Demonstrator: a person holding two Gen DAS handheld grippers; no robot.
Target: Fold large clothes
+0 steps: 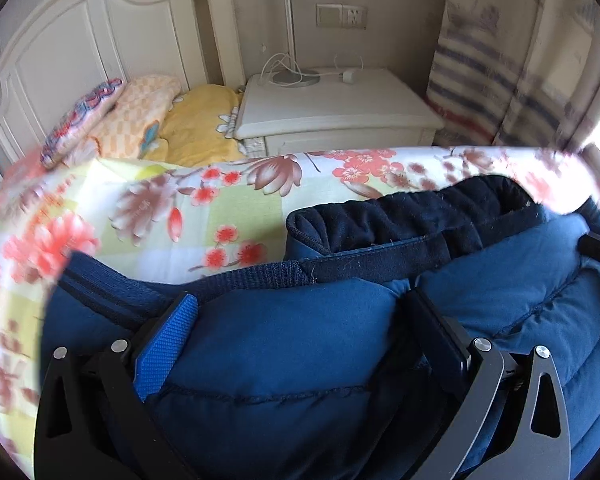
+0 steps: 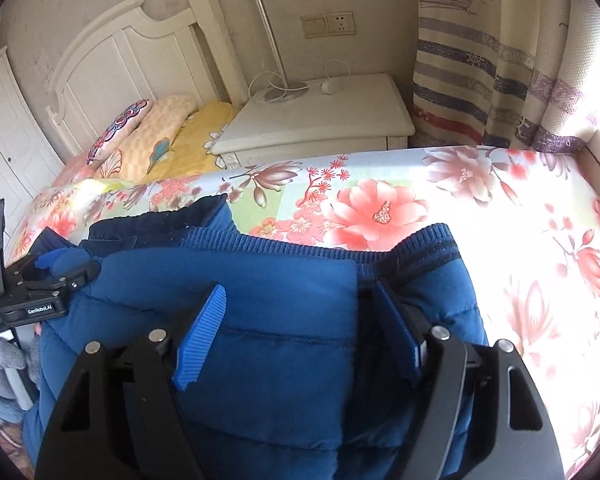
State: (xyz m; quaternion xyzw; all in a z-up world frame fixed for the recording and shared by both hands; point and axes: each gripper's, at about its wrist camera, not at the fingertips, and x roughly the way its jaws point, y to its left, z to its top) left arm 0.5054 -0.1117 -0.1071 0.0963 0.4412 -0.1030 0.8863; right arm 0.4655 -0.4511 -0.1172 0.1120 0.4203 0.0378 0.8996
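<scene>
A blue quilted puffer jacket with a dark ribbed hem and a navy fleece collar lining lies on the floral bed sheet. My left gripper is shut on a bulging fold of the jacket, and the padding swells up between its fingers. It also shows at the left edge of the right wrist view as the left gripper, clamped at the jacket's side. My right gripper stands open just behind the hem, with a flat jacket panel lying between its blue pads.
Beyond the bed's far edge stands a white nightstand with a lamp base and cable. Pillows and a yellow cover lie by the white headboard at the back left. A striped curtain hangs at the right. Bare floral sheet lies right of the jacket.
</scene>
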